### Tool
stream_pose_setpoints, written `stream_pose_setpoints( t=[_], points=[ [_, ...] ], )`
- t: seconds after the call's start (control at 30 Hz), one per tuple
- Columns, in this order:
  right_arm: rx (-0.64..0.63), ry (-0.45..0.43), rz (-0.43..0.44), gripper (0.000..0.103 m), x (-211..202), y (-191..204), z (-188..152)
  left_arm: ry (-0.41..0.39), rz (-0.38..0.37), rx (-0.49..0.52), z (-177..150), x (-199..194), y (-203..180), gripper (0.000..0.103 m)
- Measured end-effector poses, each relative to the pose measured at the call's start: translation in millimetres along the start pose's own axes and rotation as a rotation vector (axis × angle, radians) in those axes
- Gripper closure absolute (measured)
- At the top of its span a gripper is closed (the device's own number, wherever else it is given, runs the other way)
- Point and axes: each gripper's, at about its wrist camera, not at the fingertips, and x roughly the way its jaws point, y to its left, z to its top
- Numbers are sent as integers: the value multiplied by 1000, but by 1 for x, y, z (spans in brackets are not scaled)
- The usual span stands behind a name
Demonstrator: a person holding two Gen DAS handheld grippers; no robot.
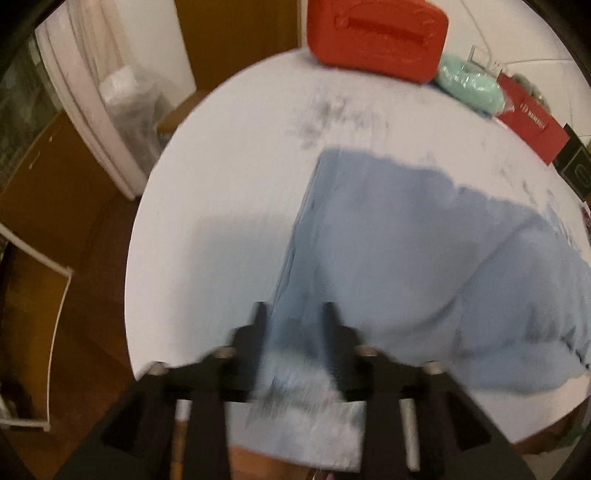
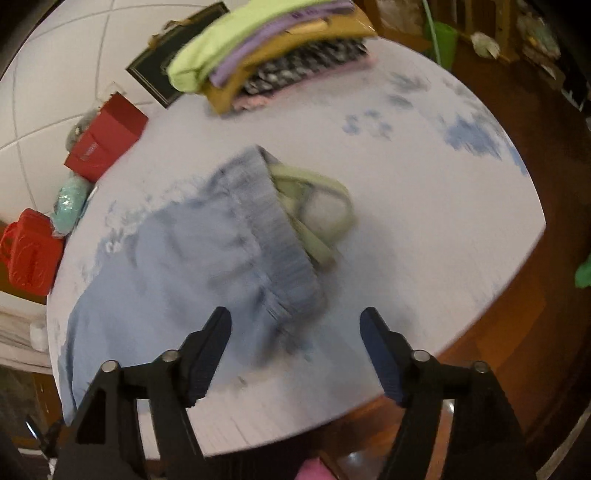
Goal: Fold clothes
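A light blue garment (image 1: 424, 258) lies spread on the round white table (image 1: 229, 177). My left gripper (image 1: 295, 314) has the garment's ribbed end (image 1: 295, 384) between its fingers near the table's front edge; the view is blurred. In the right wrist view the same garment (image 2: 177, 266) lies with its ribbed band (image 2: 273, 236) folded over, and a pale green strap or loop (image 2: 321, 206) sticks out beside the band. My right gripper (image 2: 295, 325) is open and empty, just above the garment's near edge.
A stack of folded clothes (image 2: 266, 55) sits at the table's far side. A red case (image 1: 376, 33), a mint bundle (image 1: 469, 85), a red box (image 1: 532, 122) and a dark box (image 2: 166, 70) line the back edge by the wall. Wooden floor surrounds the table.
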Motion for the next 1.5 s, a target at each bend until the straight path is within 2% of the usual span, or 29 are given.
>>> stream_pose_setpoints(
  t=[0.17,0.27,0.37,0.47,0.67,0.77,0.83,0.87,0.9,0.93,0.97,1.0,1.07,1.2,1.27,1.37,1.4,1.43,1.47,1.5],
  points=[
    [28,16,0,26,6,7,8,25,-17,-21,20,15,-9,62],
    [74,45,3,25,15,0,0,53,-20,-31,10,18,-6,57],
    [98,73,19,25,27,-2,-5,80,-26,-49,2,28,-1,57],
    [93,93,29,17,38,7,-9,81,-37,-42,-2,28,-3,57],
    [99,132,27,18,51,20,-14,73,-79,-29,-8,21,-15,52],
    [102,142,20,18,55,23,-15,94,-66,-12,-11,32,-23,52],
    [82,137,14,31,58,28,-15,92,-46,4,-15,39,-28,52],
    [56,137,-1,58,60,32,-16,91,-37,12,-17,42,-31,52],
    [17,140,-27,74,64,38,-16,91,-27,20,-19,46,-33,65],
    [-38,136,-64,75,66,46,-17,86,-22,39,-19,44,-36,81],
    [-114,113,-120,81,64,58,-18,80,-19,61,-18,41,-40,98],
    [-193,77,-184,92,57,70,-18,74,-15,83,-17,38,-43,99],
    [-333,-3,-299,93,41,91,-16,60,-2,114,-14,29,-45,99],
    [-338,-96,-360,93,-4,79,0,27,-7,94,-11,-2,-27,99],
    [-315,-61,-368,93,-6,62,1,48,-12,100,-15,-4,-23,98],
    [-274,52,-349,92,18,39,-3,114,6,137,-24,13,-26,98],
    [-267,75,-351,83,25,33,-5,136,12,149,-27,19,-27,94],
    [-263,85,-351,79,31,28,-7,158,18,161,-30,25,-28,94],
    [-259,89,-350,65,34,26,-7,180,24,174,-33,30,-29,94],
    [-258,84,-345,44,31,27,-7,186,31,181,-32,31,-30,91]
  ],
)
